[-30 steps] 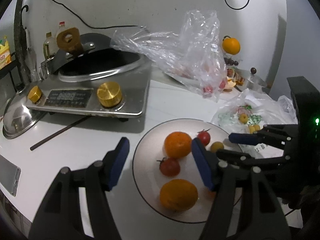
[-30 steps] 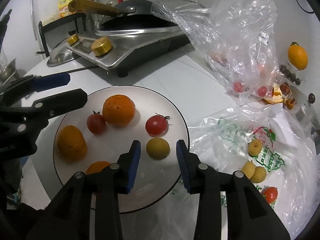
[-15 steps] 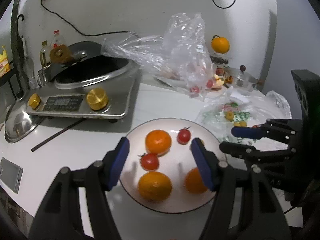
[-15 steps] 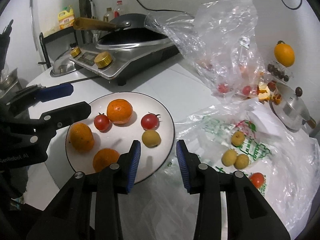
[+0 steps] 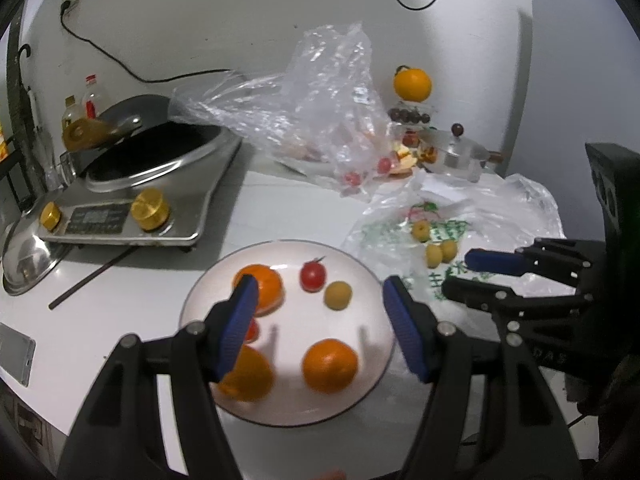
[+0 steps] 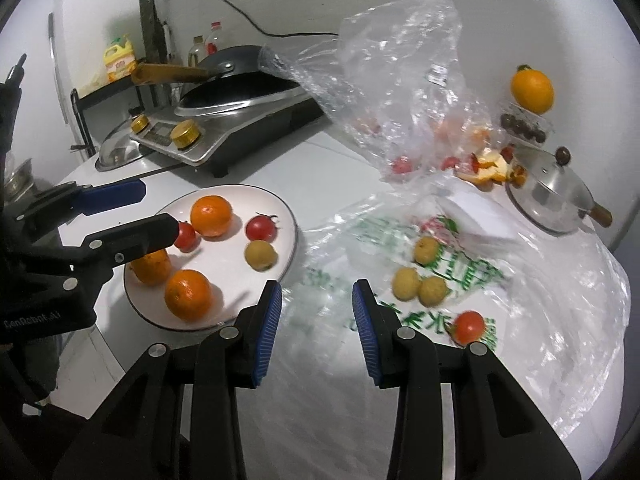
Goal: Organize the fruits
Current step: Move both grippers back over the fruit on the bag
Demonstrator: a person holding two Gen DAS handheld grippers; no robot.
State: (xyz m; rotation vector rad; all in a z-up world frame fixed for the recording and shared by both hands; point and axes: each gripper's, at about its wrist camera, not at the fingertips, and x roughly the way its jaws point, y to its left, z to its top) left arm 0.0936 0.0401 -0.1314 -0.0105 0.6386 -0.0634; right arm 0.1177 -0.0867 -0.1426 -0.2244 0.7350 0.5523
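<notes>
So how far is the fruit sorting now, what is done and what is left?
Partly done. The plate holds three oranges, two tomatoes and one yellow fruit. Nothing is in hand: the left gripper and the right gripper are both open and empty. Left on the printed bag: three yellow fruits and a tomato. More tomatoes sit in the clear bag.

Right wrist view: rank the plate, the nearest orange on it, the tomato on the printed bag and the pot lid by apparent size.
1. Plate, clearly largest.
2. Pot lid.
3. Nearest orange.
4. Tomato, smallest.
The lid sits farther from the camera, so its true size against the plate is unsure.
</notes>
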